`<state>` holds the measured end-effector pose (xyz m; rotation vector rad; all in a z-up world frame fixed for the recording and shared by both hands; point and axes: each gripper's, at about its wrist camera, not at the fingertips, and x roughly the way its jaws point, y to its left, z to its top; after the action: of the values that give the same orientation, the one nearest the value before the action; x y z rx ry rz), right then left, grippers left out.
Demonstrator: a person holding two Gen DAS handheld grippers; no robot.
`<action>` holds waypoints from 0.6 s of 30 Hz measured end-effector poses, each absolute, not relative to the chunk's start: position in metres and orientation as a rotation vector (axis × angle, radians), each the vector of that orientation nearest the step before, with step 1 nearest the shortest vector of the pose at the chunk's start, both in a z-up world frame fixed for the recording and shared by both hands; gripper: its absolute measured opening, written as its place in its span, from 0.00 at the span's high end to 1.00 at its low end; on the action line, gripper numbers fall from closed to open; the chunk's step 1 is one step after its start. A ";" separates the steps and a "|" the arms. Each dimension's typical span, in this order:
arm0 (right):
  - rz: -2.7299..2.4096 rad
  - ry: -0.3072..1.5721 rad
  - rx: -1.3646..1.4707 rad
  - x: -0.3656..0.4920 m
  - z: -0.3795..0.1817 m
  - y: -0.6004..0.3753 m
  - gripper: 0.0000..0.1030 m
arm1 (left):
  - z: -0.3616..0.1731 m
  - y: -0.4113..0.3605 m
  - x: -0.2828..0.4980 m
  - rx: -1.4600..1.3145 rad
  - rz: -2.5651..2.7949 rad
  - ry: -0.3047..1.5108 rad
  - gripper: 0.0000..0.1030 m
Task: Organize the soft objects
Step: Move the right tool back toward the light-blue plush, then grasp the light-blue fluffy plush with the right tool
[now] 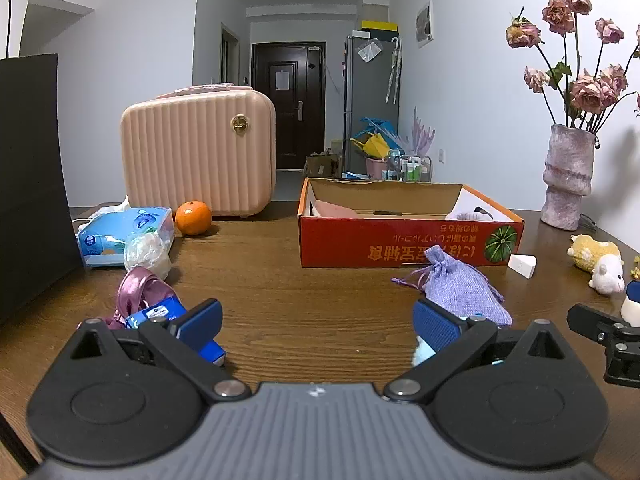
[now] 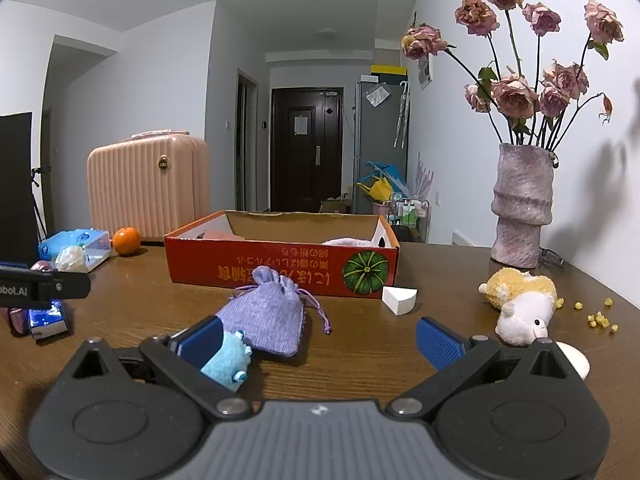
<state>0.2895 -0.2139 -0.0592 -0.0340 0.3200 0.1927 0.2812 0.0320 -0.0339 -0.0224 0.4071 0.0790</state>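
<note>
A red cardboard box (image 1: pixel 400 240) (image 2: pixel 280 268) stands open on the wooden table, with pink and white soft items inside. A lilac drawstring pouch (image 1: pixel 460 284) (image 2: pixel 268 316) lies in front of it. A small light-blue plush (image 2: pixel 228 364) lies by my right gripper's left finger. A yellow and white sheep plush (image 2: pixel 520 304) (image 1: pixel 600 264) lies to the right. A pink satin item (image 1: pixel 140 288) lies at the left. My left gripper (image 1: pixel 316 328) is open and empty above the table. My right gripper (image 2: pixel 320 340) is open and empty.
A pink suitcase (image 1: pixel 200 156), an orange (image 1: pixel 193 218), a tissue pack (image 1: pixel 120 232), a white plastic wad (image 1: pixel 146 254) and a blue packet (image 1: pixel 160 314) sit at the left. A vase of dried roses (image 2: pixel 520 208) stands at the back right. A white wedge (image 2: pixel 398 298) lies by the box.
</note>
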 end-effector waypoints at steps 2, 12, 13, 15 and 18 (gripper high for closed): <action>0.205 0.339 -0.039 0.293 -0.060 -0.210 0.00 | -0.034 0.033 0.282 -0.024 0.078 0.412 0.00; 0.296 0.434 -0.110 0.310 -0.074 -0.165 0.00 | -0.035 0.048 0.285 -0.034 0.086 0.421 0.00; 0.303 0.449 -0.116 0.313 -0.076 -0.159 0.00 | -0.035 0.051 0.285 -0.034 0.088 0.420 0.00; 0.312 0.477 -0.124 0.318 -0.079 -0.150 0.00 | -0.035 0.055 0.284 -0.034 0.088 0.419 0.00; 0.320 0.516 -0.126 0.329 -0.083 -0.138 0.00 | -0.035 0.062 0.284 -0.033 0.091 0.418 0.00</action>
<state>0.3291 -0.1379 -0.0826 -0.1262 0.5163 0.3196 0.2844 0.0624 -0.0347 -0.0327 0.4182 0.0909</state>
